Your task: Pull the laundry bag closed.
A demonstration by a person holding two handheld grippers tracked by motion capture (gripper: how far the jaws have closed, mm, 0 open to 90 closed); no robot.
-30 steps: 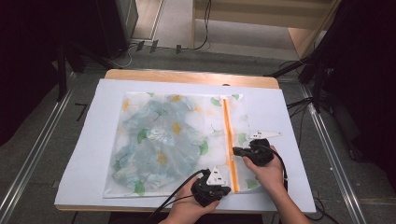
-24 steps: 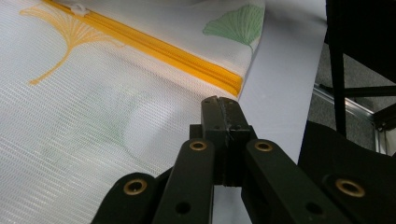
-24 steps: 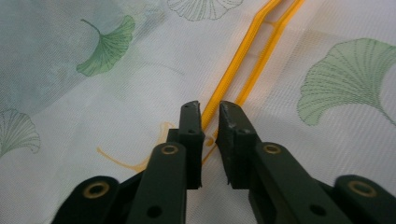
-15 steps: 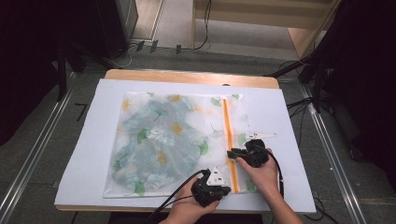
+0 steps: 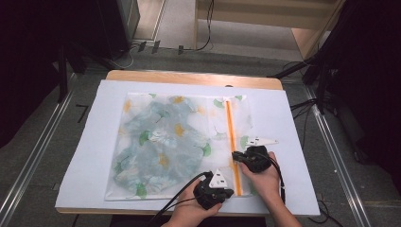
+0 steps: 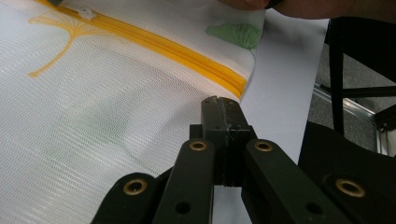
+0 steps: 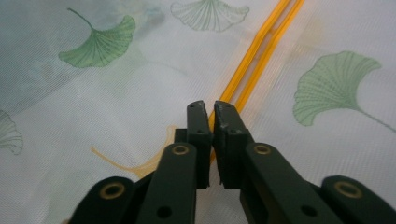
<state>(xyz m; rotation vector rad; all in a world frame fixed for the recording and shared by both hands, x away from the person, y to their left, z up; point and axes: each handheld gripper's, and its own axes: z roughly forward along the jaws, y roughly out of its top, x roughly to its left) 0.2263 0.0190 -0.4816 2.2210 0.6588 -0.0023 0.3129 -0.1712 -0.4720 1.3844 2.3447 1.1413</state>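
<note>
A white see-through mesh laundry bag printed with green and yellow ginkgo leaves [image 5: 175, 142] lies flat on a white sheet [image 5: 293, 123] that covers a wooden table [image 5: 189, 77]. An orange zipper [image 5: 231, 137] runs down the bag near its right-hand edge, from the far side to the near side.

Inside the bag a pale blue-green crumpled garment [image 5: 156, 146] shows through the mesh, filling most of the left and middle.

The left gripper [image 6: 223, 108] rests at the near end of the zipper with its black jaws clenched. They appear to pinch the bag's mesh edge just beside the zipper's end, though the fabric between the pads is hard to make out. The right gripper [image 7: 208, 112] sits farther up the zipper, its jaws having just closed. They are pressed together right over the orange tape; whether they grasp the slider cannot be told.

Ahead of the right gripper the two zipper halves run apart with a slit between them, so that stretch looks open. A small white slider or pull [image 6: 87, 12] shows on the near stretch. Judging from this, the garment is already packed and most of the zipper is left to close.
</note>
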